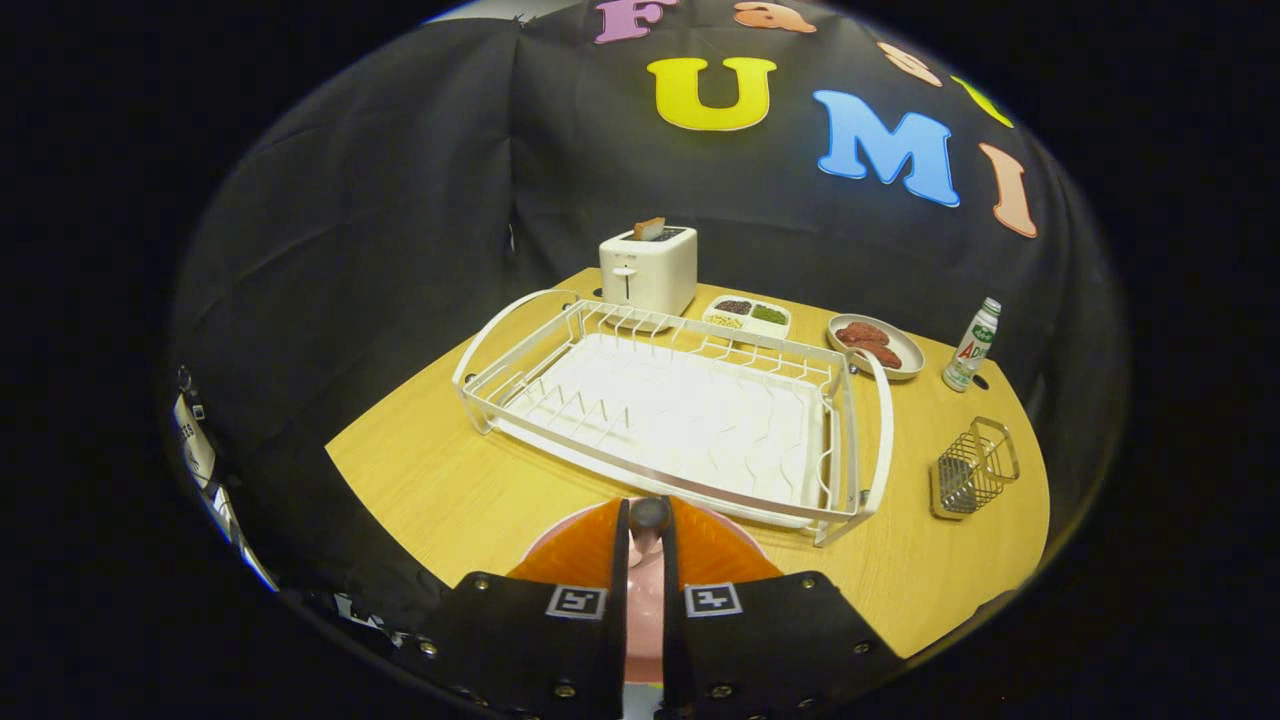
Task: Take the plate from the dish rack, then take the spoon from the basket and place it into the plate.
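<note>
My gripper is shut on the spoon. Its pinkish handle runs between the two fingers and a dark rounded end sticks out at the fingertips. Right beneath the fingers lies the plate, pink-rimmed, flat on the wooden table just in front of the near edge of the rack. Beyond the fingertips stands the white wire dish rack with nothing in it. The small wire basket is on the table to the right of the rack; I see nothing inside it.
Behind the rack stand a white toaster with a slice in it, a divided dish of beans and a plate of red food. A small bottle stands at the far right. The table ends at the black cloth wall.
</note>
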{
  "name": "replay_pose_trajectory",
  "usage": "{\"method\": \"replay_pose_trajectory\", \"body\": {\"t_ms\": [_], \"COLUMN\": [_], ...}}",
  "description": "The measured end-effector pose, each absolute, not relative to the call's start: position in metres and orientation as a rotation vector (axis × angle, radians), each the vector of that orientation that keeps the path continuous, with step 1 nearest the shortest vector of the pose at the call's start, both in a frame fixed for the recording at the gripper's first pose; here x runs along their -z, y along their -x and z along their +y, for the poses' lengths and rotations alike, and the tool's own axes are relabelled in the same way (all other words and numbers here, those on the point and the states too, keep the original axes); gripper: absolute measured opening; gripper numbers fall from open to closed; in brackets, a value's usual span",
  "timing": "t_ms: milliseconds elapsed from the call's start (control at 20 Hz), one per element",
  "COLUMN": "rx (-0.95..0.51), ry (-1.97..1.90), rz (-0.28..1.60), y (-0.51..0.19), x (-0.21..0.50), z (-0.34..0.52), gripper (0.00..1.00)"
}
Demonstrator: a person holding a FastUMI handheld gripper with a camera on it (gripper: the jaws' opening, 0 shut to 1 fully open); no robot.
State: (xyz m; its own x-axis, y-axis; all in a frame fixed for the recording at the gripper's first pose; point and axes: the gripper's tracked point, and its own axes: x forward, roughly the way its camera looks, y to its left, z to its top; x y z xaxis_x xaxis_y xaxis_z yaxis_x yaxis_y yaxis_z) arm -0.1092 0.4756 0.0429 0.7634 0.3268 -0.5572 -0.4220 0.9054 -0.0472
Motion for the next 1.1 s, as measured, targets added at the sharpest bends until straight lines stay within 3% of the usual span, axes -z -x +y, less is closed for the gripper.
{"method": "replay_pose_trajectory", "body": {"t_ms": [200,300,400,450,750,1100], "rx": [-0.405,-0.388,-0.379,-0.369,-0.304,-0.182], "ry": [0.156,0.149,0.126,0.116,0.078,0.077], "rz": [0.568,0.54,0.525,0.52,0.477,0.25], "y": [0.108,0.101,0.097,0.096,0.085,0.059], "x": [-0.056,-0.067,-0.073,-0.078,-0.101,-0.208], "z": [0.466,0.461,0.457,0.454,0.429,0.377], "gripper": [0.16,0.28,0.33,0.41,0.42,0.42]}}
